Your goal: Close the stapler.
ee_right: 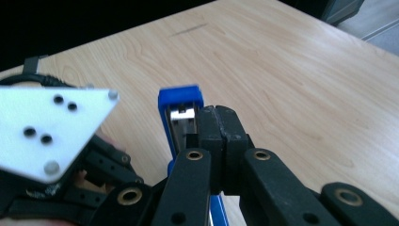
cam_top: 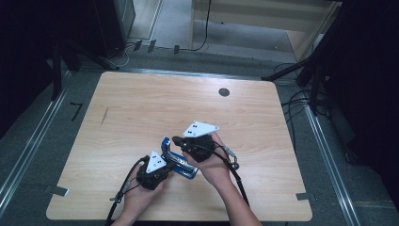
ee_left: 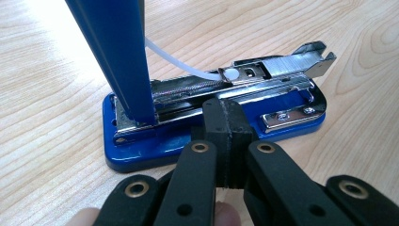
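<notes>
Bench: pale wood-grain bench with rounded corners and a round dark grommet hole.
Room: grey floor, dark stands, trailing cables.
Stapler: blue metal stapler, lid up, near the bench's front middle.
Left gripper: fingers pressed together against the stapler's base.
Right gripper: fingers pressed together beside the raised lid.

Stapler was blue w/ a silver metal track; blue lid too. Both grippers, left & right, were black w/ brass rivets, white-grey plates w/ dark dots. Counter was pale wood grain w/ a dark round cap.
</notes>
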Motion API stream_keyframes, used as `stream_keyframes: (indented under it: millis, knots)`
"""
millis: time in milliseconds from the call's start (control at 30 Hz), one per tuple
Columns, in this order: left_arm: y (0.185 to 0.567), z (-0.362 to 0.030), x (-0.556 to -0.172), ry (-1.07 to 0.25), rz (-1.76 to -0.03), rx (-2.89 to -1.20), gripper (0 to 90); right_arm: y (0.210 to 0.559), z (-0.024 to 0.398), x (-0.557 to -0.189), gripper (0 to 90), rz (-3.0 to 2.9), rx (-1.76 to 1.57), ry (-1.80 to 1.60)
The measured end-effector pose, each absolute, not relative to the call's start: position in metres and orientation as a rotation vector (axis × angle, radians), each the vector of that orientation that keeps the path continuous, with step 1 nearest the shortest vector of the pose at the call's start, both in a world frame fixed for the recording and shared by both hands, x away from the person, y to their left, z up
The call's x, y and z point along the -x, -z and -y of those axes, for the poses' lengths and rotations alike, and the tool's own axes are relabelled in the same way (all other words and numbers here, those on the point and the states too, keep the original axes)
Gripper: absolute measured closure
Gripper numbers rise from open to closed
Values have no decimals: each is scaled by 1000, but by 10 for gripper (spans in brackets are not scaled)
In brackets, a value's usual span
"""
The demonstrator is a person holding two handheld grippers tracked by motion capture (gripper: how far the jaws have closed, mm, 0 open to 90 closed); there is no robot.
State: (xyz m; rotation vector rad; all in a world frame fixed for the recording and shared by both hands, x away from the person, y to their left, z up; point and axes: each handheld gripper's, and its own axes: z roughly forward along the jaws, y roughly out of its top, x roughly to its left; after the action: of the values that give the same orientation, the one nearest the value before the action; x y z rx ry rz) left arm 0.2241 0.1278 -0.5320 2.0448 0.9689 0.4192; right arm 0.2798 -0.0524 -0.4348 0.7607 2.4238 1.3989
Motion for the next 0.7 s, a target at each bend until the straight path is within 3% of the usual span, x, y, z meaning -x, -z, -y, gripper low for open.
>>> stream_keyframes:
  millis: [700]
  knots:
    - [532, -128, -224, -412, -965, -2044, 900, 422, 14, -284, 900, -2439, -678, -1407]
